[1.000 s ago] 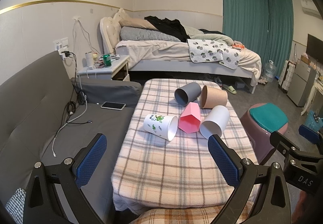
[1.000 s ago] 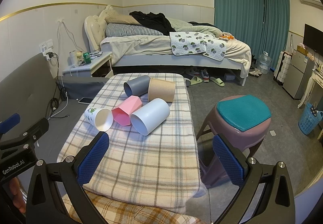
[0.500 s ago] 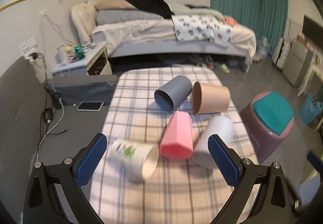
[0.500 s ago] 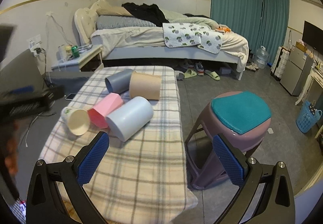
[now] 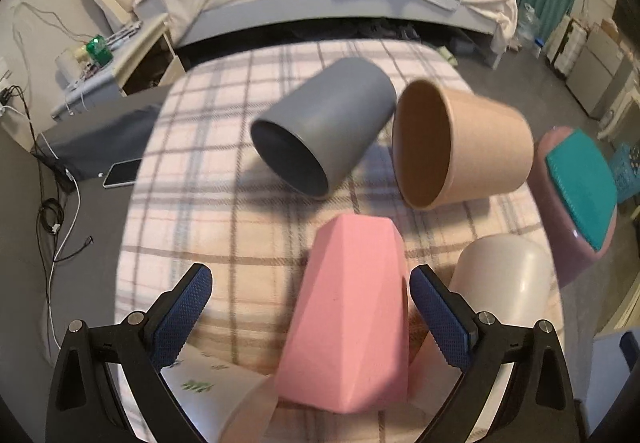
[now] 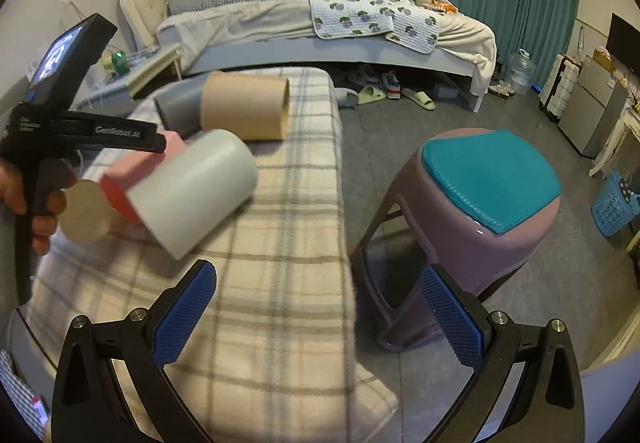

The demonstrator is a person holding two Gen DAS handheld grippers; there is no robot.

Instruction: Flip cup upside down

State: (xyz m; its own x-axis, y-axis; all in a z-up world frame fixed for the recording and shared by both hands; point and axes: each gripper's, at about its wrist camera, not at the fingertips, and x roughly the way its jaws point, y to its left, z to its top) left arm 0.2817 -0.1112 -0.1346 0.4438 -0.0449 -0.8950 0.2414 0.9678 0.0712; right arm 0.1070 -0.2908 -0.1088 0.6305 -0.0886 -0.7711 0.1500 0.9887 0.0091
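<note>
Five cups lie on their sides on a plaid tabletop (image 5: 192,211). The left hand-held gripper (image 5: 310,299), jaws spread wide, straddles the pink cup (image 5: 352,307), which lies between a printed cup (image 5: 216,391) and a white cup (image 5: 500,283). Best to close squarely on its flat sides, then lift clear before turning it mouth-down. The right hand-held gripper (image 6: 320,303) hovers released near the tabletop's edge.

Pink cup (image 5: 352,307), grey cup (image 5: 324,131), tan cup (image 5: 460,143), white cup (image 6: 196,195); plaid cloth (image 5: 192,171); teal-topped stool (image 6: 488,179).
</note>
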